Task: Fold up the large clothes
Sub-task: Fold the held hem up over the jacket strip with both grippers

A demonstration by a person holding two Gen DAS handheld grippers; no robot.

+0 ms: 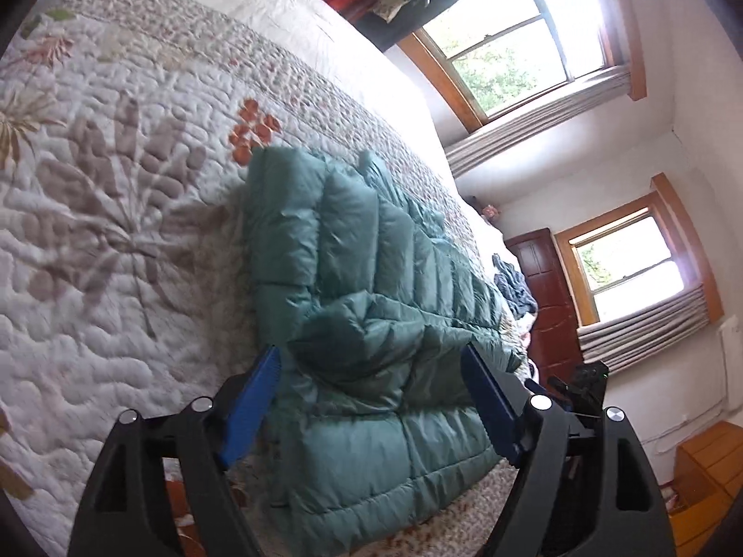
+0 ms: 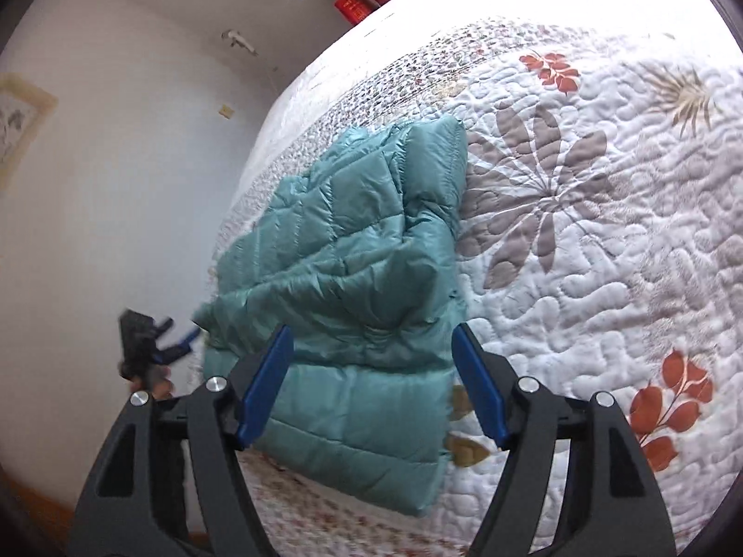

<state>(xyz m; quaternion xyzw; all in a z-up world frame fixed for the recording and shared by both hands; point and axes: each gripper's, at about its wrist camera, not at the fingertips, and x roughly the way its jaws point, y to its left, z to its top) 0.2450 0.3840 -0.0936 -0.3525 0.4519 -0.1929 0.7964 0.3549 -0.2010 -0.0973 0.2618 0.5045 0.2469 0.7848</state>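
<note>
Open quilt [image 2: 603,241] on one side of the folded teal jacket [image 2: 353,278]: free passage there. On the other side, bed edge close by, then the white wall [image 2: 116,232]. Dark heap [image 1: 515,290] beyond the jacket's far end.

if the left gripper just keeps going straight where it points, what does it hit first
Most likely the teal puffer jacket: the open left gripper has its fingers spread to either side of the folded bulk lying on the quilted bedspread. Depth is unclear.

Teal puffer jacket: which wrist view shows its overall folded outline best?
The right wrist view: the jacket lies brightly lit on the quilt, most edges visible. The left wrist view shows the jacket darker, foreshortened, its near corners behind the open left gripper.
</note>
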